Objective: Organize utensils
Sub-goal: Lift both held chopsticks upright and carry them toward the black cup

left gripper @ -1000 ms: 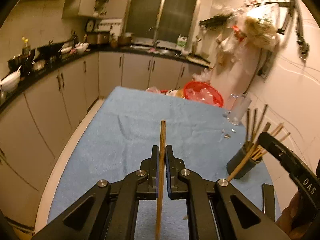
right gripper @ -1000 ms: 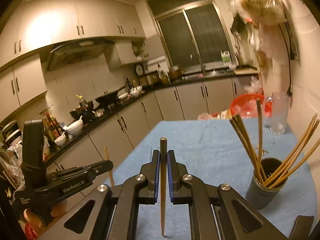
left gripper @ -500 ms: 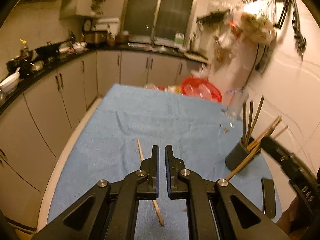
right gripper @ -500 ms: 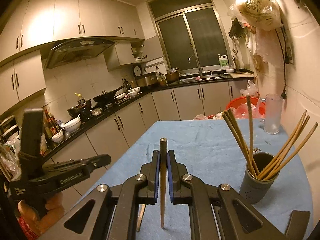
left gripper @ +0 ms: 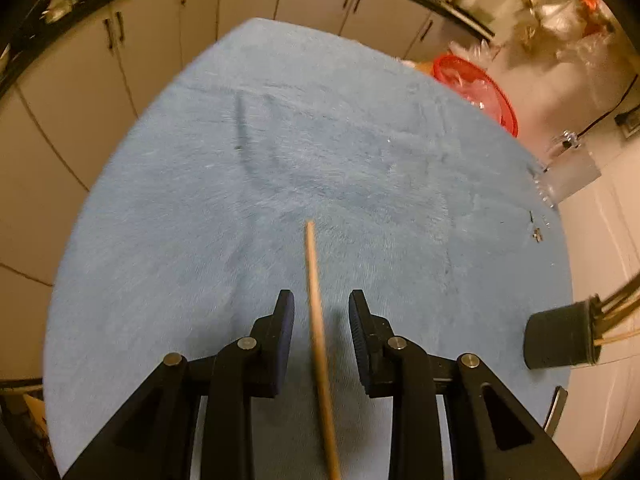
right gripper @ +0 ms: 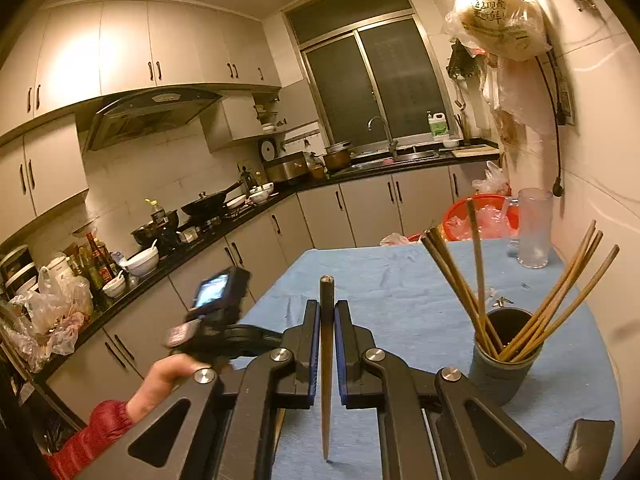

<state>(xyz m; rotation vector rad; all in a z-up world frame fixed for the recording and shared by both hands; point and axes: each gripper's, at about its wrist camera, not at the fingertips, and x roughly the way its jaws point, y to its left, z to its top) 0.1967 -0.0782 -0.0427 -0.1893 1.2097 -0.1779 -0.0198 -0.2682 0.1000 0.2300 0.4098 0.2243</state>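
My left gripper (left gripper: 320, 308) points steeply down at the blue cloth (left gripper: 240, 208). Its jaws are opening, and a light wooden chopstick (left gripper: 316, 320) lies on the cloth between them, untouched by the pads. My right gripper (right gripper: 327, 308) is shut on a dark chopstick (right gripper: 326, 380) held upright, its tip just above the cloth. A dark holder cup (right gripper: 500, 364) with several chopsticks stands to its right, and shows at the right edge as the cup (left gripper: 558, 338) in the left wrist view. The left gripper body (right gripper: 216, 316), a hand and a red sleeve appear low left in the right wrist view.
A red basket (left gripper: 480, 88) and a clear glass jug (right gripper: 534, 228) stand at the table's far right by the wall. Small metal bits (left gripper: 536, 234) lie on the cloth near the jug. A dark flat object (right gripper: 588, 444) lies near right. Cabinets run along the left past the table's edge.
The left gripper let go of the light chopstick, which dropped onto the cloth; it then sank and tipped down over it with jaws parting. The right gripper stayed put.
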